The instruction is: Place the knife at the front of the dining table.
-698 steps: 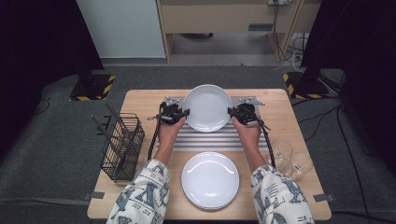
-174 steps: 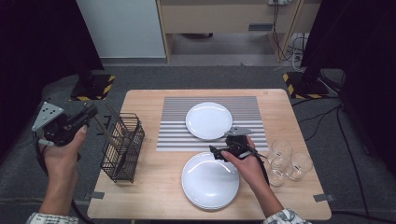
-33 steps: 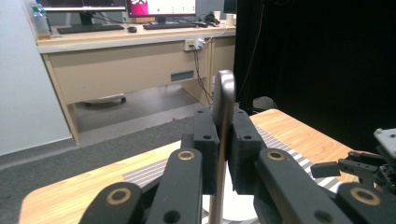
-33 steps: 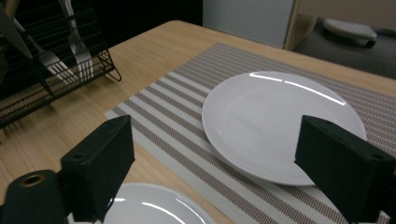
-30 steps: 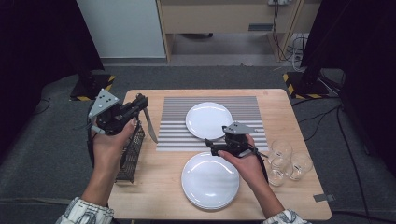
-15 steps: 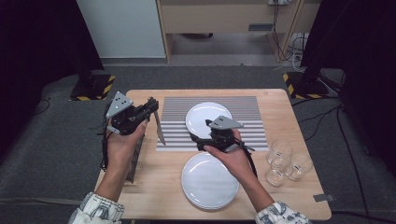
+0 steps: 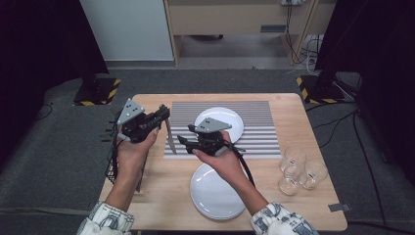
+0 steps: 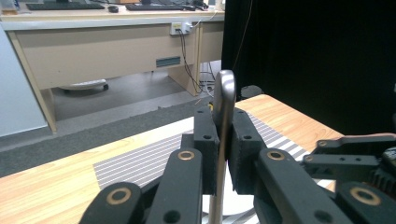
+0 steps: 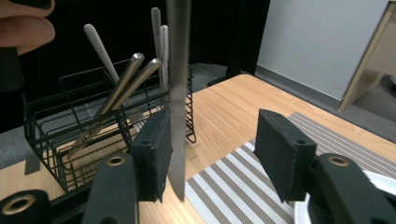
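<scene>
Above the striped mat's [image 7: 274, 122] left edge: left gripper [image 7: 164, 115] clenched on knife [image 7: 171, 137], blade hanging down. Right gripper [image 7: 182, 141], just closing, jaws astride blade, pads not yet pressing.

**Two hand-held grippers and patterned sleeves**

The person wears long white sleeves [image 7: 105, 219] printed with a dark blue-grey pattern, seen at both near corners of the high view. Each hand carries a black gripper. The left gripper [image 7: 165, 116] and the right gripper [image 7: 183, 141] each bear a grey three-cornered plate [image 7: 129, 110] dotted with small holes. A black cable [image 7: 244, 166] trails from the right gripper along the forearm. In the left gripper view the black fingers [image 8: 205, 140] are blocky, with small dark screws, and the linked arms behind them pivot on brass-coloured rings [image 8: 186, 155].
</scene>
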{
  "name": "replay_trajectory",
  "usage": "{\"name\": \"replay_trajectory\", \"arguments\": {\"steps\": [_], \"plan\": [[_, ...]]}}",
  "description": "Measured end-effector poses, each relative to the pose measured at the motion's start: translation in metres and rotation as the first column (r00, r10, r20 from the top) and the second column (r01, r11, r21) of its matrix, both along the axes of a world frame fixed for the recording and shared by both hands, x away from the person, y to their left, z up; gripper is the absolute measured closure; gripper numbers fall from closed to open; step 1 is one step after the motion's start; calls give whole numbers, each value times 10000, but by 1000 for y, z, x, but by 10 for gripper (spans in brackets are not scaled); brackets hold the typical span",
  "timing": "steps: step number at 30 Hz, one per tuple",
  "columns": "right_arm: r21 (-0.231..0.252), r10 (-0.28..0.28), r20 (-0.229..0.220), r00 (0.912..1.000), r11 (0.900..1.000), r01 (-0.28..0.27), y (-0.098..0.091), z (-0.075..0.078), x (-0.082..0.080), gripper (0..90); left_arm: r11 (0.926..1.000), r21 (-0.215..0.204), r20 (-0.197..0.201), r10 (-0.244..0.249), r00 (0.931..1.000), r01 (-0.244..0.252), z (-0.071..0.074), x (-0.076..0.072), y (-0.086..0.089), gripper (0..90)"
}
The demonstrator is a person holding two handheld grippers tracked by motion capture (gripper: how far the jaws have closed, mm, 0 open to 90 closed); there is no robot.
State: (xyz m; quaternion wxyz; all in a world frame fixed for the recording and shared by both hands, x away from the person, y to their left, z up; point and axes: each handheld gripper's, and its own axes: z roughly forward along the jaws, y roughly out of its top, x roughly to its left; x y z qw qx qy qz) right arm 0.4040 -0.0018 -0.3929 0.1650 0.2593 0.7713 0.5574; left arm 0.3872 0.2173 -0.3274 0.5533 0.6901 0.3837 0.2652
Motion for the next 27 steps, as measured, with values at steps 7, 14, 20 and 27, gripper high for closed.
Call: {"name": "replay_trajectory", "arguments": {"steps": [7,14,20,27], "plan": [[173,260,-20,9997,9995,-259,16,0,2,583,10000,-4,-63,-66,10000,66,-5,-1,-3,830],[46,443,47,9990,9990,-443,30,-1,4,655,10000,28,-120,-57,9999,57,-9,-4,-2,830],[67,445,122,9989,9990,-446,35,0,4,679,9999,56,-115,-97,9999,98,-10,-6,-4,830],[109,396,56,9992,9992,-396,37,-3,7,726,9998,99,-108,-171,9998,172,-11,-7,-8,830]]}}
